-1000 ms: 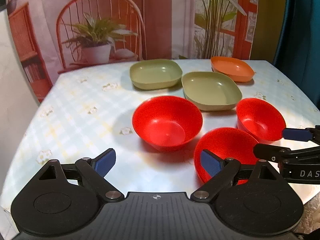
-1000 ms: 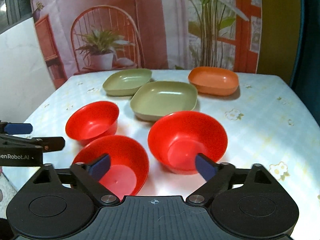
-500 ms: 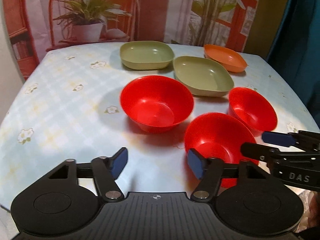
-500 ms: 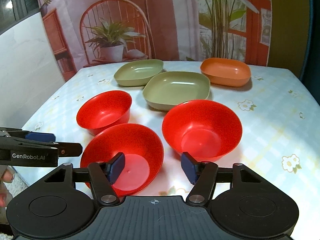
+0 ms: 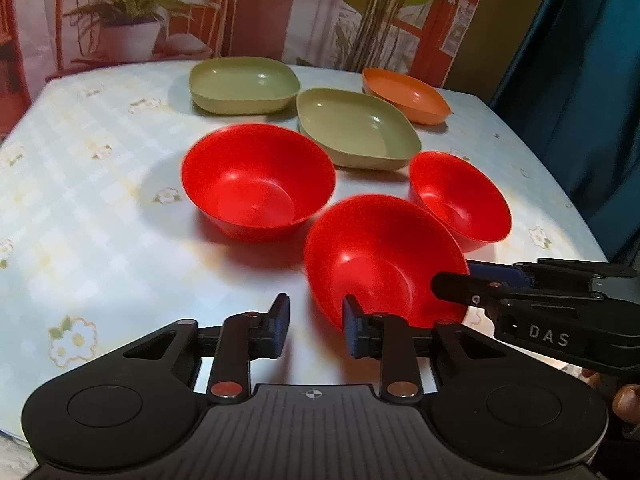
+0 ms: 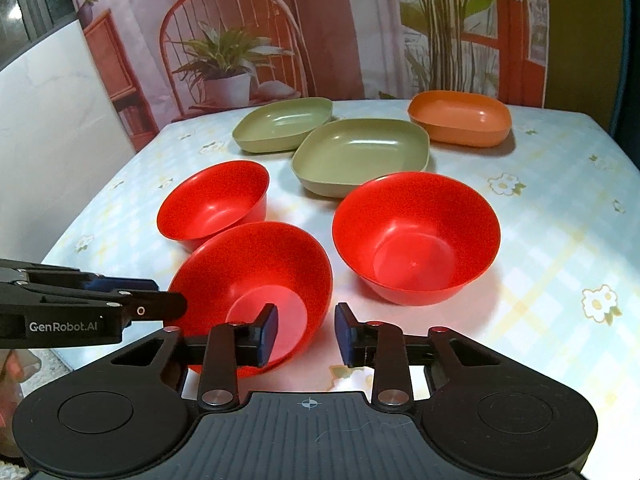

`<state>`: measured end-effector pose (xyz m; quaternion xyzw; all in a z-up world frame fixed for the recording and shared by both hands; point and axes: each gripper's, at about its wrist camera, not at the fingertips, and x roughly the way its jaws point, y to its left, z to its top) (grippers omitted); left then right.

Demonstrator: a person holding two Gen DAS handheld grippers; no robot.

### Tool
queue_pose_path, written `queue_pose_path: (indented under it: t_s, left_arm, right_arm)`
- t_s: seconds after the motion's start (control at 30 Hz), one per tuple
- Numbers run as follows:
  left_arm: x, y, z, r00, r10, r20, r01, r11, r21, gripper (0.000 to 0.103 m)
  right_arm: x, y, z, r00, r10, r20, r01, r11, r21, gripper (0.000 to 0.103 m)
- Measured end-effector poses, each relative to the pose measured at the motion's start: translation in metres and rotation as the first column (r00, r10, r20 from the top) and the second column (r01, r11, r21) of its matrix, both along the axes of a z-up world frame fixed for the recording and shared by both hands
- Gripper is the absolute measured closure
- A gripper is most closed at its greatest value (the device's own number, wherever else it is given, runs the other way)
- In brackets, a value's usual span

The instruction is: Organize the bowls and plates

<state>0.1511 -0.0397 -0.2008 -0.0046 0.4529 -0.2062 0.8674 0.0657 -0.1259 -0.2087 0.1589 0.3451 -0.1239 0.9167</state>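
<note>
Three red bowls (image 6: 416, 236) are sitting near the front edge of the counter (image 6: 560, 216), with two green plates (image 6: 360, 152) and an orange plate (image 6: 460, 118) toward the back edge. The left gripper (image 5: 316, 322) and right gripper (image 6: 306, 332) are closing their jaws, which are still apart, with nothing between them.

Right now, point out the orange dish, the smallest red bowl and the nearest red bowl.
orange dish (image 6: 460, 120): right wrist view, inner floor.
smallest red bowl (image 6: 212, 204): right wrist view, inside wall.
nearest red bowl (image 5: 376, 256): left wrist view, inside wall.
</note>
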Motion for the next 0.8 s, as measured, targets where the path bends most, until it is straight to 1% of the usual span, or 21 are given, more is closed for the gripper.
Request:
queue_pose_path:
  t_s: [0.07,0.13,0.23,0.4,0.67,0.8]
  left_arm:
    - [0.001,0.0,-0.003,1.0,-0.004,-0.014,0.003,1.0,-0.014,0.08]
    - [0.002,0.001,-0.004,1.0,-0.005,-0.021,0.004,0.999,-0.033,0.085]
    - [0.001,0.0,-0.004,1.0,-0.006,-0.018,0.005,0.999,-0.035,0.086]
    - [0.0,0.001,-0.001,1.0,0.0,-0.006,0.0,0.999,-0.038,0.086]
    - [-0.005,0.002,0.011,0.999,-0.004,0.042,0.006,0.999,-0.049,0.086]
    - [-0.01,0.007,0.016,0.998,0.004,0.067,0.0,0.998,-0.055,0.086]
  right_arm:
    - [0.0,0.0,-0.001,1.0,0.001,-0.001,-0.001,1.0,0.007,0.082]
    - [0.0,0.0,-0.002,1.0,0.006,0.0,-0.006,1.0,0.014,0.086]
    - [0.0,0.001,-0.002,1.0,0.014,0.003,-0.014,1.0,0.018,0.09]
    - [0.0,0.0,-0.001,1.0,0.014,0.005,-0.014,1.0,0.028,0.09]
    - [-0.004,0.0,0.005,0.999,0.009,0.031,-0.01,1.0,0.024,0.09]
    - [-0.006,0.004,0.01,0.999,0.014,0.041,-0.014,1.0,0.006,0.09]
